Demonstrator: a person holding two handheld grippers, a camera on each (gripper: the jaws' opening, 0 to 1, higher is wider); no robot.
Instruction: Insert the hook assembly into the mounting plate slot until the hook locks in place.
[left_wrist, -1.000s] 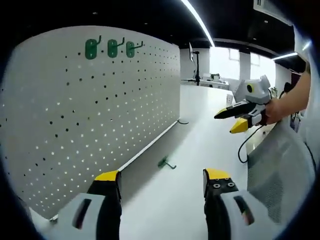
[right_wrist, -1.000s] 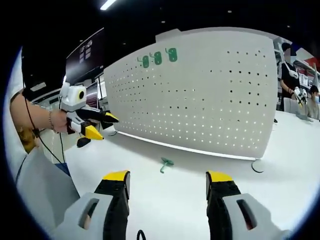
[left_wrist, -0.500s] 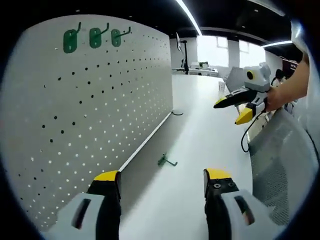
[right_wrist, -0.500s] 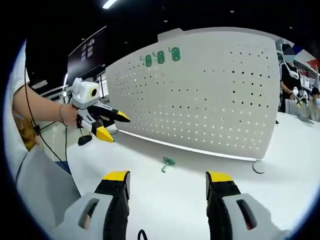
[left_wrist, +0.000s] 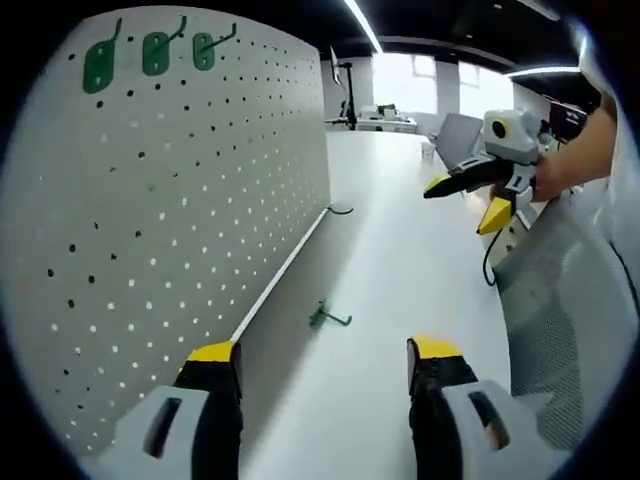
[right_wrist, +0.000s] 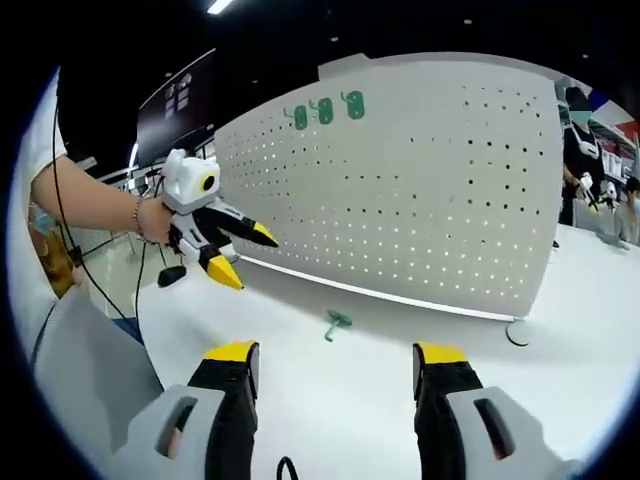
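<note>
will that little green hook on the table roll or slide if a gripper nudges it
The green hook looks small and thin, so probably light and quick to skid on the smooth white table. Its bent, flat-backed shape suggests it would pivot rather than roll.

Dim office, ceiling strip light (left_wrist: 362, 20)

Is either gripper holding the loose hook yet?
No. The loose hook lies on the table by the pegboard, with both the right gripper and left gripper open and empty.

Left tongs (right_wrist: 243, 260) advanced toward pegboard (right_wrist: 420, 190) — hook (right_wrist: 336, 321) unmoved.
</note>
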